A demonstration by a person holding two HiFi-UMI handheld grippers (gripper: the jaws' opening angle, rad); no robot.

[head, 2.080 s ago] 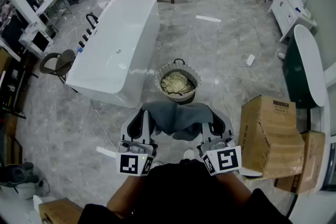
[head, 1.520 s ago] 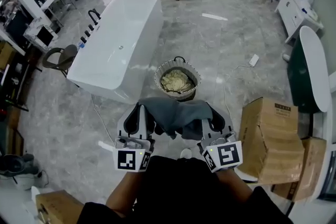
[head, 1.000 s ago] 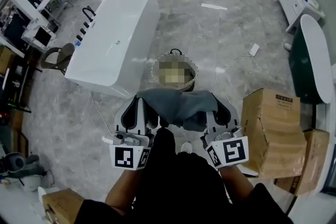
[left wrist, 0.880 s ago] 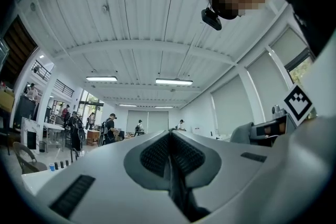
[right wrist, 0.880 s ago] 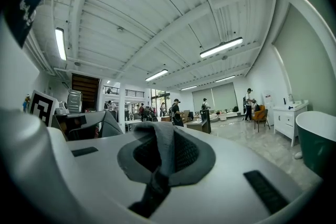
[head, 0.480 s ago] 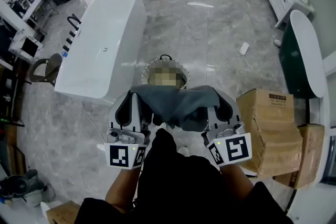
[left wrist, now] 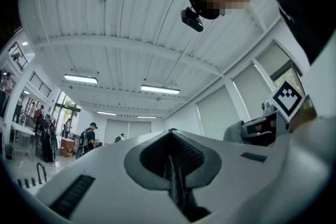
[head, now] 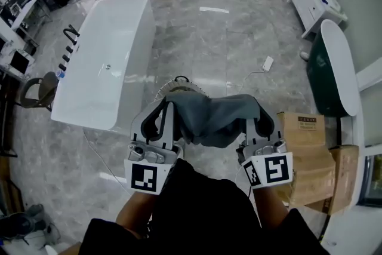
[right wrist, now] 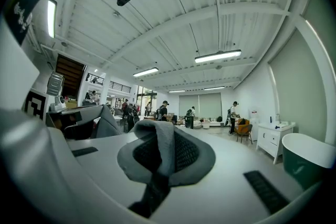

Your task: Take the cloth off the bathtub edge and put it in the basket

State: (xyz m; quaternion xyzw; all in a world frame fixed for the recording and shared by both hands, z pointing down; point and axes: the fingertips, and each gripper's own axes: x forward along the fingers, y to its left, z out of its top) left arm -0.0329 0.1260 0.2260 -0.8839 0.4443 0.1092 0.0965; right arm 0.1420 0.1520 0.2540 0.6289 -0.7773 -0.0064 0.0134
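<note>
Right of the white bathtub's [head: 104,57] near end, the grey cloth [head: 218,119] hangs stretched between the two tools, clear of the tub edge and above the floor. Each tool has a corner: the left hand-held gripper [head: 169,106] is pressed together on a thin edge of the fabric, and the right hand-held gripper [head: 256,110] is pinching a thicker fold that bulges over its pads. The basket [head: 179,79] is almost wholly hidden under the cloth, with only its handle and a bit of rim showing at the cloth's far left edge, so the carry looks nearly done and the drop is the step in hand. To do it well, I would shift both hands a little farther and left until the sagging middle sits over the basket mouth, bring the two corners closer so the cloth bunches narrower than the rim, lower it inside, then let go with both together. The cardboard boxes [head: 310,152] on the right are well apart and no obstacle
</note>
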